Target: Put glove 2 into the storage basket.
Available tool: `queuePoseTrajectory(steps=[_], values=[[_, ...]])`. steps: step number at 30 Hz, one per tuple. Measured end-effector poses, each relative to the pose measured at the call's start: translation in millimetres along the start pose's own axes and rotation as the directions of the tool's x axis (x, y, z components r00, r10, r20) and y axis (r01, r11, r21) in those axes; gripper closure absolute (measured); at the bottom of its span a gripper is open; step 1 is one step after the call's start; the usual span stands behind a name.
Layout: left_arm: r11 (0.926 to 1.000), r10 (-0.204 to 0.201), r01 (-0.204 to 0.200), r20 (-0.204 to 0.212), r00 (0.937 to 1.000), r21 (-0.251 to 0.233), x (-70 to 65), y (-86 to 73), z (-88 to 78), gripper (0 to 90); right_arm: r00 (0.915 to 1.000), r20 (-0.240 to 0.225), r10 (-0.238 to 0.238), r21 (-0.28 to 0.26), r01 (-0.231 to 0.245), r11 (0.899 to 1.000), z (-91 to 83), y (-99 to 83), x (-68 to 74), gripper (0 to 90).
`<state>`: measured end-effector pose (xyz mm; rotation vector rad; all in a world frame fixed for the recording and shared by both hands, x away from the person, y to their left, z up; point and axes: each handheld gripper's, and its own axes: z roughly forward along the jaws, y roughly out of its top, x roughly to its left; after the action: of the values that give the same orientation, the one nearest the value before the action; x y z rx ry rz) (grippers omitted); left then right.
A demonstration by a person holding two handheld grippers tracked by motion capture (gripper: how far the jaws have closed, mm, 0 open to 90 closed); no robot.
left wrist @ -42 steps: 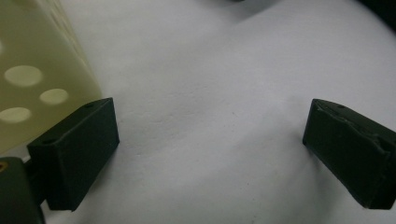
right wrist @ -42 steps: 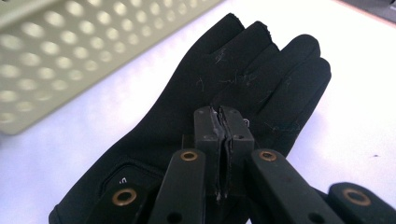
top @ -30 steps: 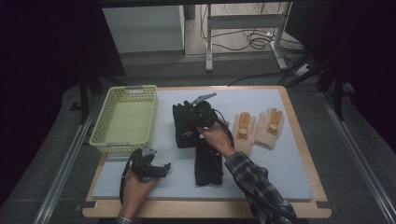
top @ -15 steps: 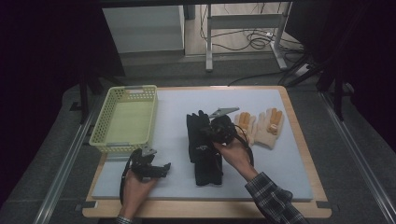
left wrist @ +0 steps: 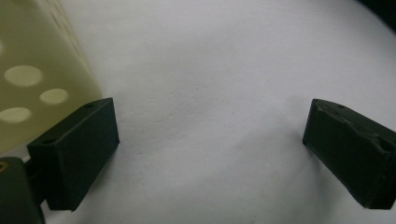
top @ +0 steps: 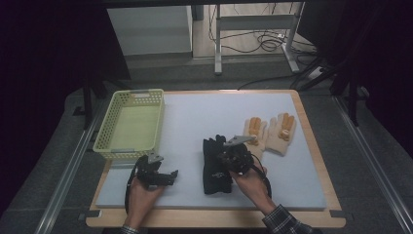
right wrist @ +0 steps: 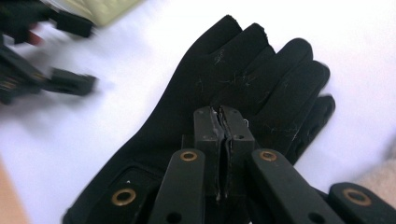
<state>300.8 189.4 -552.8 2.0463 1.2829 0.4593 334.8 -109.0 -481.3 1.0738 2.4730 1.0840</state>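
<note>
1. High view: the right gripper (top: 229,157) sits over the black gloves (top: 215,165), which lie flat on the white mat (top: 204,117), fingers pointing away from the person. The gloves lie directly under this gripper and stretch toward the person on its left side. A pair of beige gloves with orange fingertips (top: 270,132) lies just beyond the gripper, up and to its right. The left gripper (top: 158,176) rests near the front edge of the mat, well apart from the black gloves, with the pale yellow basket (top: 130,124) just ahead of it. From this height the gap of the right gripper's jaws cannot be made out.

2. Left gripper view: the left gripper (left wrist: 210,144) stands wide, nothing but bare white mat (left wrist: 210,70) between its jaws. The perforated wall of the basket (left wrist: 37,79) rises just beside its left jaw, a closeness the high view does not make plain.

3. Right gripper view: the right gripper (right wrist: 223,116) is closed, its two black jaws pressed together with only a thin seam between; whether any fabric is pinched there cannot be told. The black gloves (right wrist: 252,70) lie right beneath and ahead of the tips, fingers fanned away, lint visible on the cloth. The other gripper (right wrist: 51,51) shows blurred at upper left, well apart.
</note>
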Motion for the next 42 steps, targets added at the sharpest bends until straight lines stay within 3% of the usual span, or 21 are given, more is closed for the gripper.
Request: queuePoseTrajectory(steps=[2, 5, 11, 13, 14, 15, 20, 26, 31, 35, 42], values=[[1.0, 0.0, 0.0, -0.001, 1.0, 0.0, 0.0, 0.0, 0.1, 3.4, 0.9997, 0.024, 0.0, -0.004, 0.0, 1.0, 4.9, -4.1, -1.6, 85.5], [1.0, 0.001, -0.001, 0.0, 1.0, 0.001, 0.1, 0.0, 0.0, 3.4, 0.9997, 0.019, 0.017, 0.002, -0.017, 1.0, 10.4, -8.5, -5.3, 85.3], [1.0, 0.005, -0.005, 0.0, 1.0, 0.004, 0.3, 0.1, -0.2, 3.4, 0.9998, 0.019, 0.002, 0.019, -0.003, 1.0, 25.1, -19.8, -4.9, 79.1], [1.0, 0.002, -0.002, -0.001, 1.0, 0.001, 0.1, 0.0, 0.0, 3.4, 0.9999, 0.01, -0.007, 0.008, 0.007, 1.0, 22.7, -19.0, -6.6, 67.3], [1.0, 0.002, -0.002, -0.001, 1.0, 0.002, 0.1, 0.1, 0.0, 3.4, 0.9999, 0.01, -0.007, 0.008, 0.007, 1.0, 22.7, -19.0, -6.6, 67.3], [1.0, 0.001, -0.001, -0.001, 1.0, 0.001, 0.1, 0.0, 0.0, 3.4, 0.9996, -0.003, -0.03, -0.006, 0.03, 1.0, 16.0, -17.1, -7.8, 61.2], [1.0, 0.005, -0.005, 0.0, 1.0, 0.004, 0.3, 0.1, -0.2, 3.5, 0.9985, -0.001, -0.055, -0.052, 0.055, 0.997, -0.8, -14.9, -13.7, 59.6], [1.0, 0.005, -0.005, -0.001, 1.0, 0.004, 0.3, 0.1, -0.3, 3.6, 0.9944, -0.03, -0.101, -0.059, 0.099, 0.993, -21.5, -31.3, -28.8, 74.7], [1.0, 0.005, -0.005, -0.001, 1.0, 0.004, 0.2, 0.1, -0.2, 3.5, 0.994, -0.054, -0.095, -0.045, 0.092, 0.995, -25.8, -54.3, -36.7, 86.4], [1.0, 0.005, -0.005, -0.001, 1.0, 0.003, 0.1, 0.0, -0.2, 3.5, 0.9918, -0.087, -0.094, -0.035, 0.091, 0.995, -25.9, -71.2, -36.0, 88.3], [1.0, 0.005, -0.005, -0.001, 1.0, 0.004, 0.2, 0.1, -0.1, 3.4, 0.9864, -0.108, -0.124, -0.034, 0.121, 0.992, -23.4, -84.3, -27.7, 88.3]])
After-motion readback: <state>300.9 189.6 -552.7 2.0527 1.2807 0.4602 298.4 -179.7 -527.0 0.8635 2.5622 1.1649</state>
